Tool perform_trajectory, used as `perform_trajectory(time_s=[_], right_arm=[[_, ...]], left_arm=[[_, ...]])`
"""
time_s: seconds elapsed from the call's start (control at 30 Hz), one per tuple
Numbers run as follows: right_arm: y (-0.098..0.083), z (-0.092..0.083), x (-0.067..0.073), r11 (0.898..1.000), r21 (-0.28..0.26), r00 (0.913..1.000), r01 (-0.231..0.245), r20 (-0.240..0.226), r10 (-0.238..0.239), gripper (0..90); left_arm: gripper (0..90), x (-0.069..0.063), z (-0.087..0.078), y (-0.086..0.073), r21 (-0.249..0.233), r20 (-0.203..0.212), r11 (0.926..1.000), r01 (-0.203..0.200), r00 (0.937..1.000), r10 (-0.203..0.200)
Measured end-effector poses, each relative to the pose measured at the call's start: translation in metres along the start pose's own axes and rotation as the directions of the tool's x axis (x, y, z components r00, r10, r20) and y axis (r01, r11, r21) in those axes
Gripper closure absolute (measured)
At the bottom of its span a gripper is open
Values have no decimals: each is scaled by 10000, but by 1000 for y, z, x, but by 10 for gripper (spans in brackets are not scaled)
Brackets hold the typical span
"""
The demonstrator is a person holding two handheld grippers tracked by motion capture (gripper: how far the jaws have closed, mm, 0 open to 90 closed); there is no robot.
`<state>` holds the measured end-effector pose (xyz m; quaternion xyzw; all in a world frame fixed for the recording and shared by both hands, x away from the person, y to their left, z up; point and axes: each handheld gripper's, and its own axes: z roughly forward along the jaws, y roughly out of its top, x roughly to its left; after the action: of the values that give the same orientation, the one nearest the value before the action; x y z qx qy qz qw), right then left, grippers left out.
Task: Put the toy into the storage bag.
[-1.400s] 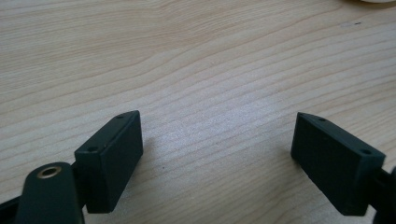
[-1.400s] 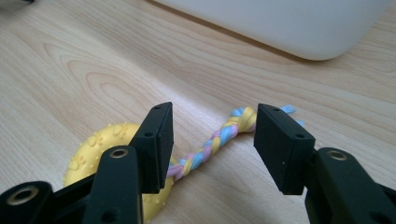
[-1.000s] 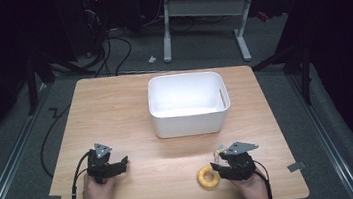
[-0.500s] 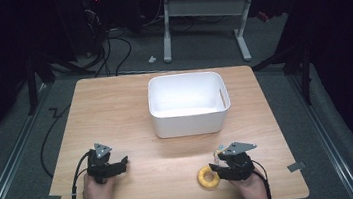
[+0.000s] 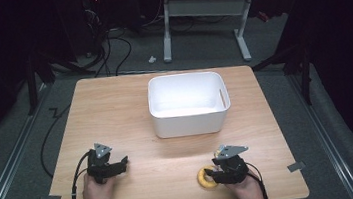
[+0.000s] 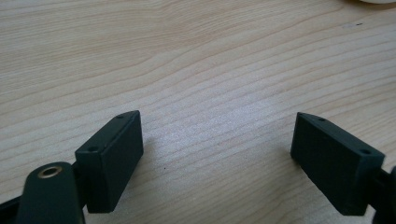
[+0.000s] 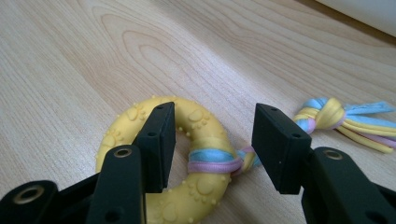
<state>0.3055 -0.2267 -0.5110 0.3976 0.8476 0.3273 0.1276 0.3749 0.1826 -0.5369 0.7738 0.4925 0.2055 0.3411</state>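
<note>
Right gripper view: the right gripper (image 7: 212, 140) is seen half open and closing, jaws straddling the yellow ring toy (image 7: 163, 163) at its rope wrap (image 7: 215, 158), not yet pressing. Ring lies near the table (image 5: 115, 106) front edge; judged light, rubbery, best pinched across the band. Left gripper (image 6: 217, 144) is held wide open, empty.

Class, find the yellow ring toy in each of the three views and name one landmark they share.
High view: ring toy at bottom right, beside the right claw.
Left gripper view: not in it.
Right gripper view: ring toy at lower centre.
Shared landmark: wooden table.
</note>
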Motion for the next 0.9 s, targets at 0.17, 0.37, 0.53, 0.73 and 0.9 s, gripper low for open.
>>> perform_trajectory(time_s=[0.17,0.37,0.53,0.73,0.9], right_arm=[[-1,0,-1,10000,66,9998,70,-169,-69,546],[-2,1,-1,9998,160,9994,84,-324,-78,573],[-2,1,-1,9989,359,9979,309,-582,-288,648],[-2,0,1,9975,499,9974,498,-542,-471,675],[-1,0,0,9970,517,9970,574,-553,-546,679]], left_arm=[[172,0,0,0,-11,-6,10000,12,10000,-12],[172,0,0,0,-11,-8,10000,12,10000,-12],[172,0,0,0,-11,-7,10000,11,10000,-11],[172,0,0,0,-11,-8,10000,11,10000,-11],[172,0,0,0,-12,-8,10000,10,10000,-10]])
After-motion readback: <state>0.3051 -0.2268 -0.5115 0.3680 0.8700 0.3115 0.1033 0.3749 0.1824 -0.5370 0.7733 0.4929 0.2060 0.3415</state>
